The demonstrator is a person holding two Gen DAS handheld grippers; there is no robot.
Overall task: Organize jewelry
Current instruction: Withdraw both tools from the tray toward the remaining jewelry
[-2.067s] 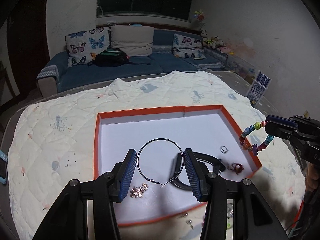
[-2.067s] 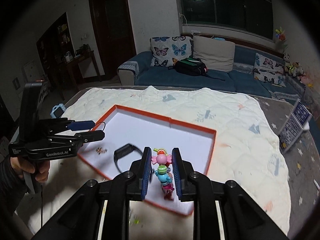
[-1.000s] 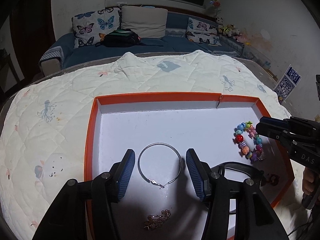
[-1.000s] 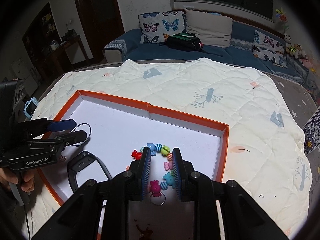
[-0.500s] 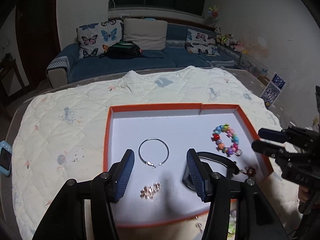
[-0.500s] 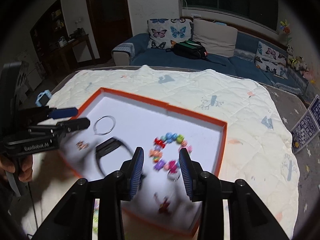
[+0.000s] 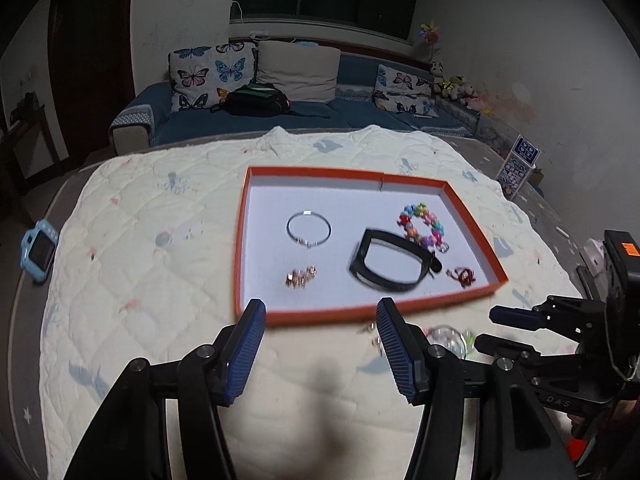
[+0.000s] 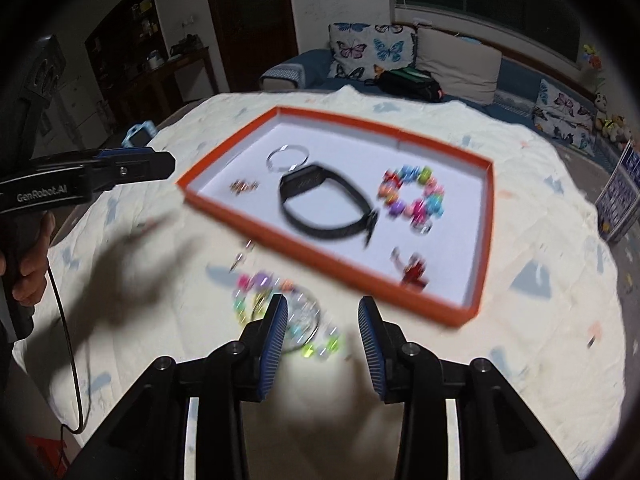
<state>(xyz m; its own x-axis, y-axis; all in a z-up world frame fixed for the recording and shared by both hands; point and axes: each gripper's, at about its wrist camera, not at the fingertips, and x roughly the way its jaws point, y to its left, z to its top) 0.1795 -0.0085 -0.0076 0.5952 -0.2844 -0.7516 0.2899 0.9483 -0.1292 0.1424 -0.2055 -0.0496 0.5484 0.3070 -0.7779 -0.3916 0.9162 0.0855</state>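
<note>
A cream quilted cover (image 7: 152, 264) spreads over the work surface, with a blue sofa (image 7: 280, 120) behind it. On the cover lies a shallow orange-rimmed tray (image 7: 256, 316) with a white floor. Inside the tray, a black wristband (image 7: 390, 264) lies near the middle; touching its far right side is a multicoloured bead bracelet (image 7: 422, 226). A thin silver hoop (image 7: 309, 229) lies to the left of the wristband, apart from it. A small rose-gold piece (image 7: 301, 277) lies nearer than the hoop, and a small dark red piece (image 7: 462, 276) lies in the near right corner. Outside the tray, just beside its near rim, loose beaded pieces (image 8: 280, 304) lie on the cover, blurred. The left gripper (image 7: 320, 346) is released, jaws spread over the cover in front of the tray, nothing between them. The right gripper (image 8: 323, 338) is released as well; its jaws have just been opening and stand empty beside the loose pieces.
</note>
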